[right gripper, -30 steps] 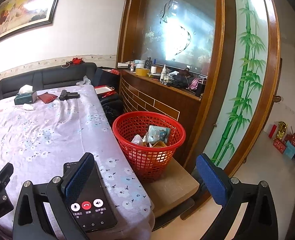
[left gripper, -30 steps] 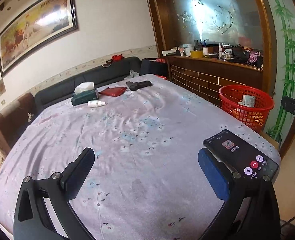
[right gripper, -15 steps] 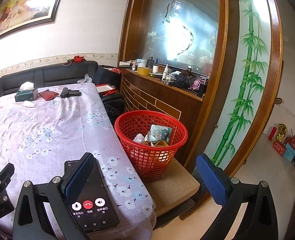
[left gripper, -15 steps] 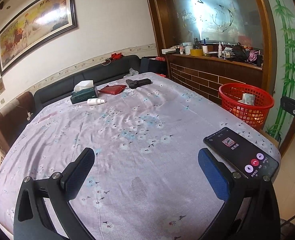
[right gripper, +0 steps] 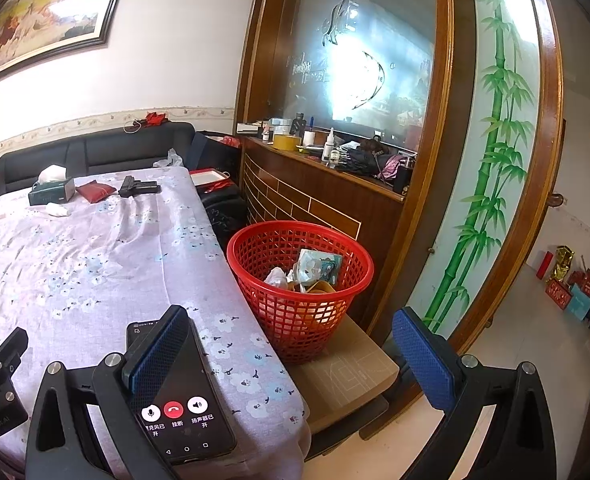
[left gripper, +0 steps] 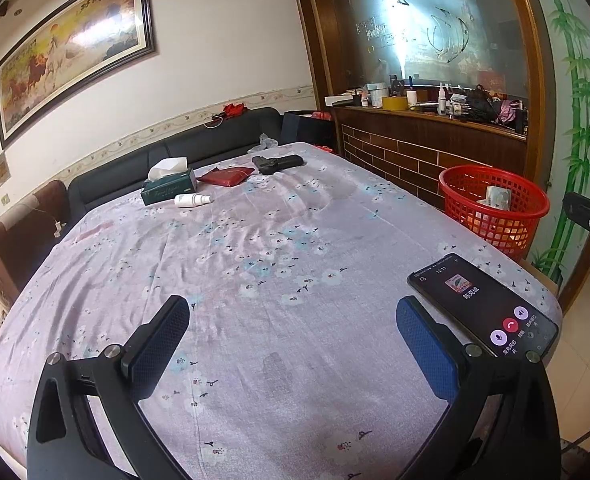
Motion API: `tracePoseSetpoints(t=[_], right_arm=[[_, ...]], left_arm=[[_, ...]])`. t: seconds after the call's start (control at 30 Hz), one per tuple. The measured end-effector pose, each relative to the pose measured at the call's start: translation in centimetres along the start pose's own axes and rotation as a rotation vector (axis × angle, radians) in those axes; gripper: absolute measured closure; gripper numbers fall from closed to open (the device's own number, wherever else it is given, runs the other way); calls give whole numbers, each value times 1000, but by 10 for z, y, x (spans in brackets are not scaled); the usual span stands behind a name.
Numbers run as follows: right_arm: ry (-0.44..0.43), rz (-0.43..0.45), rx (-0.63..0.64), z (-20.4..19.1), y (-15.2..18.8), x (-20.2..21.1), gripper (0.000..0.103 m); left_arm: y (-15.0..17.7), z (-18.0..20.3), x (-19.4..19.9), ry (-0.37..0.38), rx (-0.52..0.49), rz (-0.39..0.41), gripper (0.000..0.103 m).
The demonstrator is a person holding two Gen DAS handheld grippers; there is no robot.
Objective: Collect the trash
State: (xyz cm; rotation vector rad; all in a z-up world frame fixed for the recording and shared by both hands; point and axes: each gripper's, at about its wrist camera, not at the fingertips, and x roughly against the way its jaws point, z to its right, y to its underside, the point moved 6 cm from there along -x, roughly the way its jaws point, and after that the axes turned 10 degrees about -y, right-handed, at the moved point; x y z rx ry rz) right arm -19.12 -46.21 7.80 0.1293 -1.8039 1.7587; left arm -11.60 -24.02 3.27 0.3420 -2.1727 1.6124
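Trash sits already in the red basket, centre of the right wrist view, on a low stool just beside the desk edge. Left tongs wide, empty, over bare floral cloth; right tongs wide, empty, straddling the desk corner, a phone behind the left finger. Loose white bottle, possibly next pick, lies upper left of the left view, well apart, long axis left-right. Left tongs judged nearer; basket nearer right tongs.

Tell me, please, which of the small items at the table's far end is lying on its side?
The white bottle, lying flat before the green tissue box; the red pouch isn't a bottle.
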Motion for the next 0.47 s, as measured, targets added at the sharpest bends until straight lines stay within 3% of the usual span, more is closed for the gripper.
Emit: tracePoseSetpoints(t=[0.3, 0.43, 0.47], right_arm=[[-49, 10, 29, -20, -10, -3, 0], [-128, 6, 95, -59, -16, -8, 0], [-186, -17, 107, -76, -17, -13, 0]], left_arm=[[5, -21, -18, 39, 66, -81, 0], [7, -62, -28, 28, 155, -96, 0], [7, -73, -32, 17, 168, -106, 0]])
